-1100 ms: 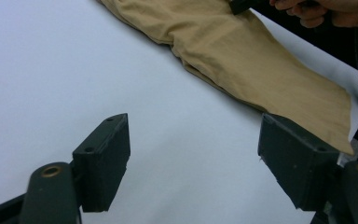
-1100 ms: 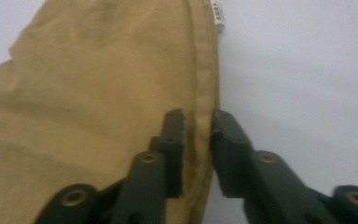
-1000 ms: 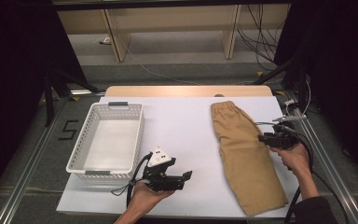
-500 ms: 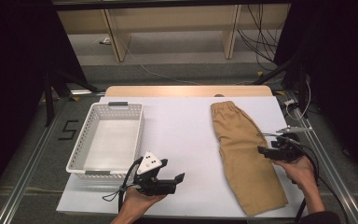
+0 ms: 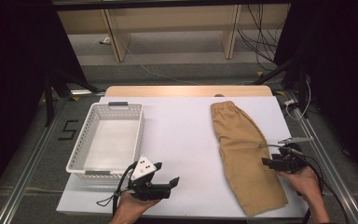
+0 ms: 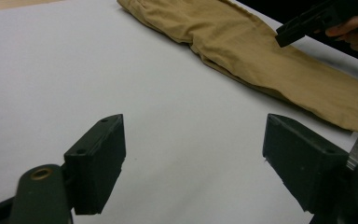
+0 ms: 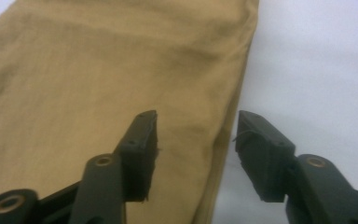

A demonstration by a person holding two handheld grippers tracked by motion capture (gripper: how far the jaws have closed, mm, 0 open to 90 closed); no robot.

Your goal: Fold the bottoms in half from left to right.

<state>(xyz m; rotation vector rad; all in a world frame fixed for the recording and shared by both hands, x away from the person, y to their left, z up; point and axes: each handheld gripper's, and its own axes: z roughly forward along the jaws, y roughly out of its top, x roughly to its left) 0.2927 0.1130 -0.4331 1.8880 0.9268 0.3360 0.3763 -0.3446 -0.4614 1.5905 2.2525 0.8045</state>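
right hand-held gripper has slid down, open astride the shorts' edge.

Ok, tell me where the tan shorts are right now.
In the high view the tan shorts lie flat on the right half of the white table, waistband at the far end, with the right gripper at their right edge.

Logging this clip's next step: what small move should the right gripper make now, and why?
Probably lower the right gripper and close it on the side edge of the tan shorts. Its jaws stand open astride that edge, one over cloth, one over the white table, nothing gripped yet. The left gripper is open, away from the cloth.
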